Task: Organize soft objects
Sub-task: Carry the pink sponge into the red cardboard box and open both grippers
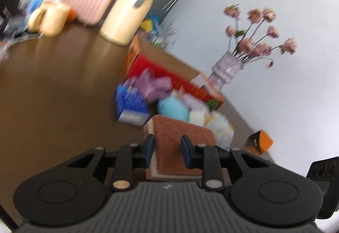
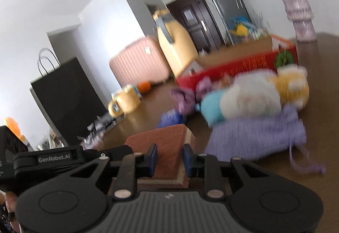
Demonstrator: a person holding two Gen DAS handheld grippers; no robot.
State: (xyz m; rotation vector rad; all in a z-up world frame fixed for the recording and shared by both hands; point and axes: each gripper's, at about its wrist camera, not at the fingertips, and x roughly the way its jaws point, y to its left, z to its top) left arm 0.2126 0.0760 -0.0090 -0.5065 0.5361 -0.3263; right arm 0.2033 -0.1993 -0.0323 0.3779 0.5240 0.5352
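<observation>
Both the left gripper (image 1: 167,153) and right gripper (image 2: 170,160) apparently clamp one brown sponge (image 1: 180,137), frames blurred.

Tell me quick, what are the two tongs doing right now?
Left tongs: shut on the brown sponge.
Right tongs: shut on the same brown sponge, at another edge.

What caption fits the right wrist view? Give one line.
Right gripper, jaws clamped on a brown sponge, faces plush toys by a red box.
</observation>
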